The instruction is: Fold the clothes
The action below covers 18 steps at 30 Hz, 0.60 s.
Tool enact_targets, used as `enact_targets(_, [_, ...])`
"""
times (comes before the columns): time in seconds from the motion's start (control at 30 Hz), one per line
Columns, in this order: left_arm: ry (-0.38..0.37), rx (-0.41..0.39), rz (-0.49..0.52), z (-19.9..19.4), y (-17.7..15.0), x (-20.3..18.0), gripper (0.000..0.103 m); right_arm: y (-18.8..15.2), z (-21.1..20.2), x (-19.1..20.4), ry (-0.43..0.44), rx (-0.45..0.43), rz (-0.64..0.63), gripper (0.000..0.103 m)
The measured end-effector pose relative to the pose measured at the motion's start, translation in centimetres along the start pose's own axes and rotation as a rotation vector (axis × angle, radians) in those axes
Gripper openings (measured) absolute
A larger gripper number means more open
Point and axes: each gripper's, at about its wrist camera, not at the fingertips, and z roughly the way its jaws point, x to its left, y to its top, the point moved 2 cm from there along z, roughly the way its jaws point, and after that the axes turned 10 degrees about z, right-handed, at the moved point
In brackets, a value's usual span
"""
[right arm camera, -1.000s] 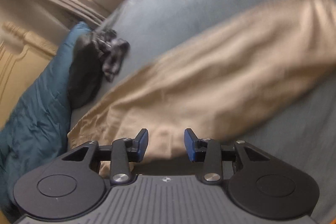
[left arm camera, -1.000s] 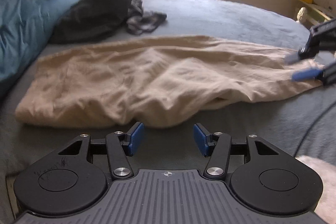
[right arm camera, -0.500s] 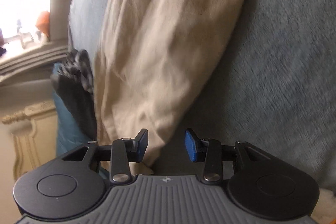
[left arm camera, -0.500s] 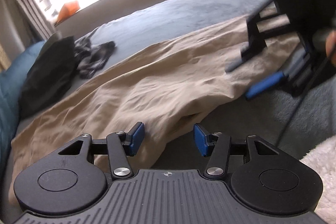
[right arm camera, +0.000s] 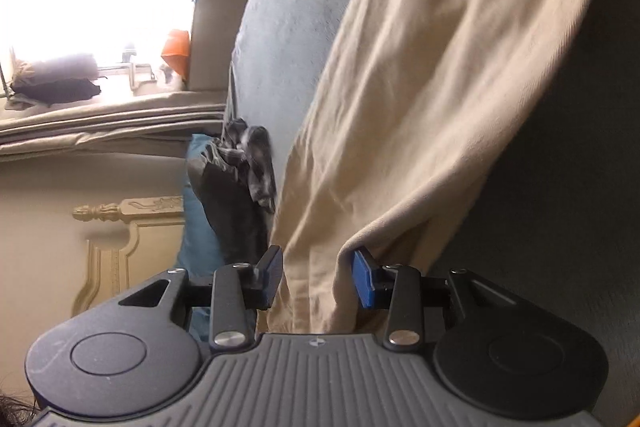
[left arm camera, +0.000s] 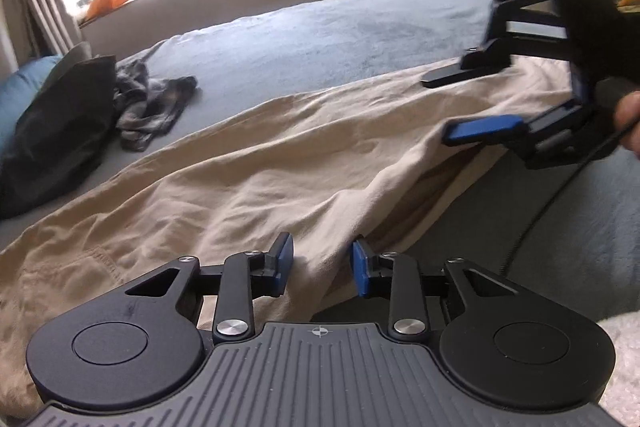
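Beige trousers [left arm camera: 248, 163] are spread on the bed [left arm camera: 320, 31]; cloth is enclosed by the closing left gripper [left arm camera: 322, 267] and the parted right gripper [right arm camera: 318, 277].

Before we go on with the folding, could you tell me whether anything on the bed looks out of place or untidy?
Yes: a checked garment lies crumpled against a dark pillow beyond the beige trousers, unfolded and bunched. The trousers are wrinkled but laid out lengthwise.
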Motion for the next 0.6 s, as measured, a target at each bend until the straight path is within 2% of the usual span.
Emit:
enact_targets(0.13, [-0.018, 0.005, 0.018, 0.3, 0.2, -0.4, 0.033, 1.0, 0.7, 0.3, 0.005, -0.008, -0.019, 0.041])
enact_targets(0.2, [-0.011, 0.014, 0.008, 0.7, 0.2, -0.3, 0.027, 1.2, 0.7, 0.3, 0.006, -0.004, -0.025, 0.041])
enact_targets(0.23, [-0.015, 0.013, -0.005, 0.7, 0.2, 0.0, 0.015, 1.2, 0.5, 0.4, 0.003, 0.000, -0.037, 0.041])
enact_targets(0.27, [-0.031, 0.013, -0.038, 0.9, 0.3, 0.5, 0.012, 1.0, 0.4, 0.6, -0.004, 0.007, -0.059, 0.041])
enact_targets(0.33, [-0.071, 0.013, -0.122, 1.1, 0.2, 1.9, 0.008, 0.5, -0.5, 1.2, -0.016, 0.031, -0.142, 0.041])
enact_targets(0.43, [-0.142, 0.012, -0.244, 1.4, 0.1, 3.9, 0.007, -1.0, -1.0, 2.7, -0.050, 0.104, -0.322, 0.040])
enact_targets(0.5, [-0.191, 0.015, -0.309, 1.7, -0.1, 5.0, 0.007, -2.3, -0.7, 3.6, -0.102, 0.173, -0.448, 0.039])
enact_targets(0.6, [-0.240, 0.021, -0.351, 1.8, -0.1, 5.9, 0.007, -4.7, 1.5, 4.6, -0.196, 0.289, -0.613, 0.035])
